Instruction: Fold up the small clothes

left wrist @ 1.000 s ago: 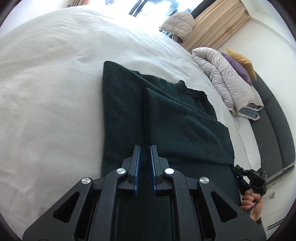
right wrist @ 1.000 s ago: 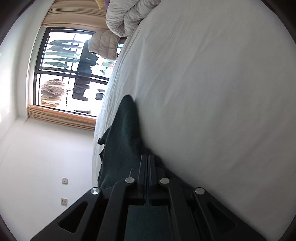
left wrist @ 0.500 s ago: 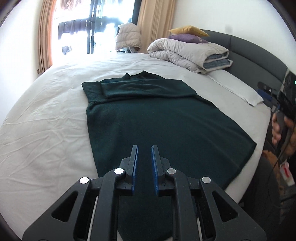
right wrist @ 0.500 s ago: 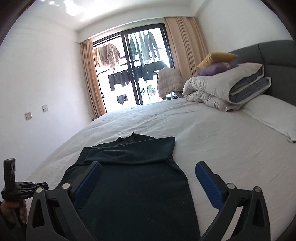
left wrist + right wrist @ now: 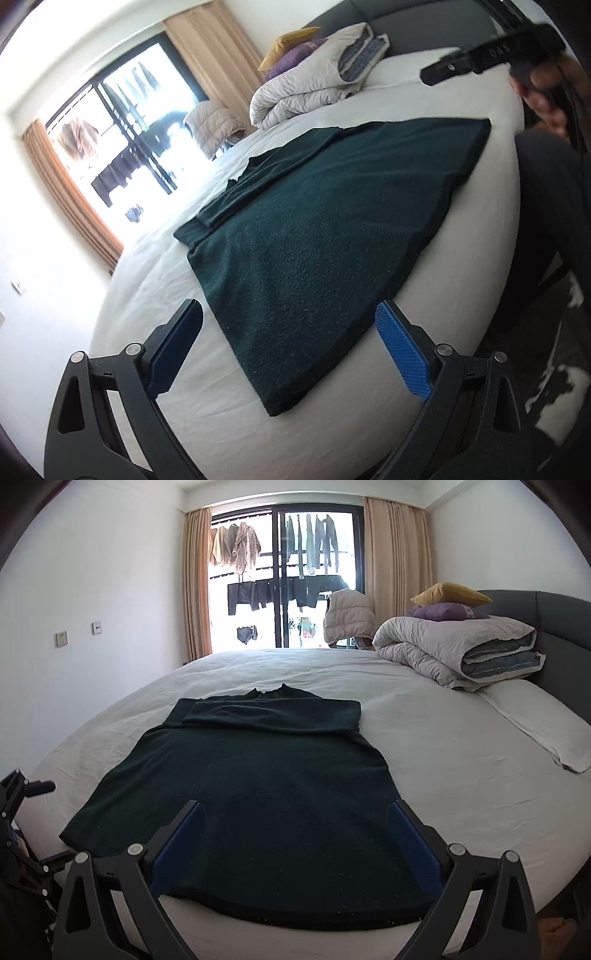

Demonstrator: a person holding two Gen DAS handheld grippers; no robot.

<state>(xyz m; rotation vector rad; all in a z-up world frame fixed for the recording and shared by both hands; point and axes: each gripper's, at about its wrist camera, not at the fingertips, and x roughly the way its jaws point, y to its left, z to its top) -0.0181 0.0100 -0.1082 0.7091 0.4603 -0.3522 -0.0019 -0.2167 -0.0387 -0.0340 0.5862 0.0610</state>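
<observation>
A dark green sweater lies flat on the white bed, filling the middle of the right wrist frame, its neck toward the window at the top and its hem along the near mattress edge at the bottom. Both sleeves are folded across the chest into a band just below the collar. In the left wrist view the same sweater runs diagonally from the lower centre to the upper right.

The right gripper has its 2 blue-padded fingers spread wide above the hem, holding nothing. The left gripper is also spread wide, empty, at the hem's lower corner near the mattress edge; it shows as black framework at the left edge of the right wrist frame.

At the right, a rolled grey duvet rests by the grey headboard, with a purple cushion and a yellow cushion stacked on it. A white pillow lies below. Clothes hang outside the window between beige curtains.
</observation>
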